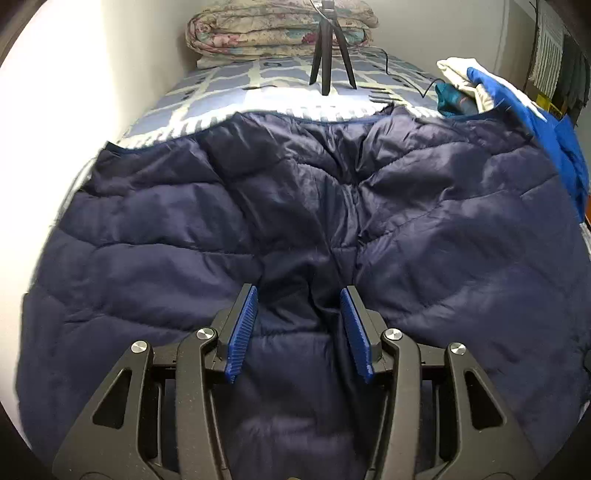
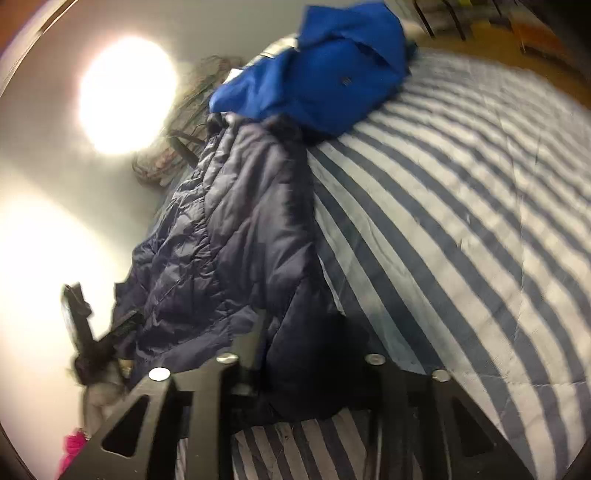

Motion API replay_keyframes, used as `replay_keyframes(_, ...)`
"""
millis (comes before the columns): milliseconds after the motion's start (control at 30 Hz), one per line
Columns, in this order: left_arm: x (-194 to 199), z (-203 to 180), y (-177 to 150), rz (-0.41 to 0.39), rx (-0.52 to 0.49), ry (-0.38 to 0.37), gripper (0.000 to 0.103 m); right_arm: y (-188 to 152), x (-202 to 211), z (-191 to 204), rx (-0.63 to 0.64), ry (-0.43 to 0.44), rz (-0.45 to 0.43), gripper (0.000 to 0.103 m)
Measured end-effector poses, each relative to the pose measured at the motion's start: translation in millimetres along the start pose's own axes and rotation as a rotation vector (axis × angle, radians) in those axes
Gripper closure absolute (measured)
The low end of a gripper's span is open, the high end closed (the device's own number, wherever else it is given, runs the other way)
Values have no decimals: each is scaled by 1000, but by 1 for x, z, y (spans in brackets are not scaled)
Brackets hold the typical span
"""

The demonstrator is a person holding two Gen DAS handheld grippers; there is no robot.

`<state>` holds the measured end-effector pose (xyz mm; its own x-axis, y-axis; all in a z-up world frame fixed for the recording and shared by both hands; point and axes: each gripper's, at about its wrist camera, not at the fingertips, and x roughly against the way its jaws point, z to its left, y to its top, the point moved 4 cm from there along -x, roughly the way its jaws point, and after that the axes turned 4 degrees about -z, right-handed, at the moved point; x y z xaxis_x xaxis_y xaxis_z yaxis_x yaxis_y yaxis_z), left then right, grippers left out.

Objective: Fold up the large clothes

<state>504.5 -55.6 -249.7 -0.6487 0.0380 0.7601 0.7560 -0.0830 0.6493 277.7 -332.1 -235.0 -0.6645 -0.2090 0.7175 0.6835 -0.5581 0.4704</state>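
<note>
A large navy quilted puffer jacket (image 1: pixel 295 206) lies spread over the bed, filling the left wrist view. My left gripper (image 1: pixel 299 306) is open, its blue ribbed pads (image 1: pixel 243 328) resting on the jacket on either side of a central crease. In the right wrist view the same jacket (image 2: pixel 236 236) runs along the bed's left side, bunched and partly raised. My right gripper (image 2: pixel 299 354) sits at the jacket's near edge; dark cloth covers its fingertips, so its state does not show. The other gripper (image 2: pixel 85 332) appears at the jacket's left edge.
The bed has a blue and white striped cover (image 2: pixel 461 240). A bright blue garment (image 2: pixel 325 70) lies at the far end; it also shows in the left wrist view (image 1: pixel 546 136) with white cloth. A black tripod (image 1: pixel 328 51) and a folded floral quilt (image 1: pixel 273 29) stand beyond. A wall (image 1: pixel 74 85) runs along the left.
</note>
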Motion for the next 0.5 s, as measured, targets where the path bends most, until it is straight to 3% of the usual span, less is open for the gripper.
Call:
replay_keyframes(167,65,-4,-19,-121,56,-88,54,6,24,21,68,3,-71,86)
replay_keyframes(267,78,-11,-44,-113,123,-140,54,11,37,37,132,-12,-103,88)
replay_keyframes(400,57,-23,-77,-55,117,-106,54,16,47,58,192,-5,-130,88)
replay_keyframes(500,56,-26,-76,-52,78,-92,54,18,56,72,226,2,-143,89)
